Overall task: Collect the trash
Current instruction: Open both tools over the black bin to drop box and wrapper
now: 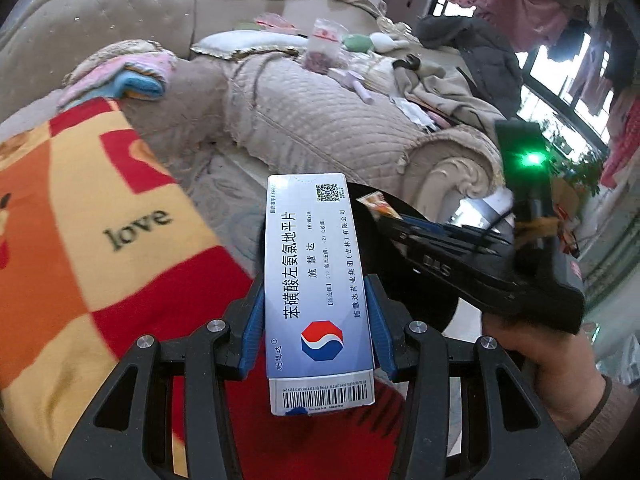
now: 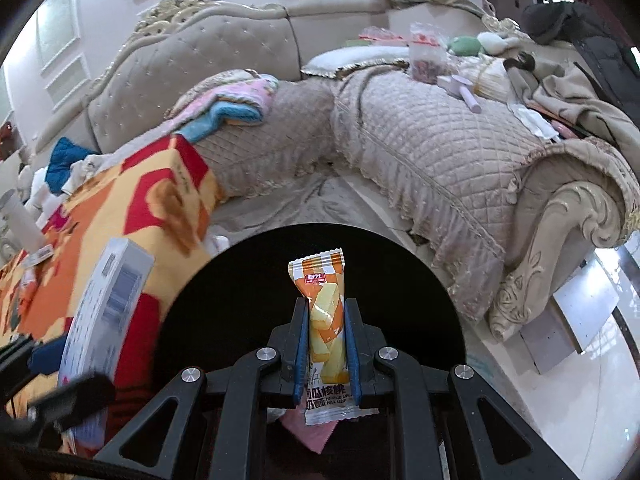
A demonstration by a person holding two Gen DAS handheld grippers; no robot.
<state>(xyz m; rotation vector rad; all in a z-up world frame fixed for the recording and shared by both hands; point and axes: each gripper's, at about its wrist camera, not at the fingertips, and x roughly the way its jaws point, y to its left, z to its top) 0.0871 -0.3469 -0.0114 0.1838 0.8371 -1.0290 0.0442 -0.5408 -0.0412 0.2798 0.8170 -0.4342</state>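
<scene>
My left gripper point(image 1: 316, 304) is shut on a long white and blue medicine box point(image 1: 316, 280) with a red and blue logo, held lengthwise between the blue pads. My right gripper point(image 2: 327, 320) is shut on an orange and white snack wrapper point(image 2: 324, 320), which stands upright over the round black bin point(image 2: 240, 308). Some pink and white scraps lie inside the bin below the wrapper. In the left wrist view the right gripper point(image 1: 404, 228) with the wrapper point(image 1: 378, 204) sits to the right, above the same bin point(image 1: 416, 288). The medicine box point(image 2: 104, 312) shows blurred at the left of the right wrist view.
A red, orange and yellow blanket point(image 1: 88, 220) printed with "love" covers the surface at left. Behind the bin stands a beige quilted corner sofa point(image 2: 420, 148) strewn with folded towels point(image 2: 236, 108), a plastic bag point(image 2: 426, 58), clothes and small items. A hand point(image 1: 540, 364) holds the right gripper.
</scene>
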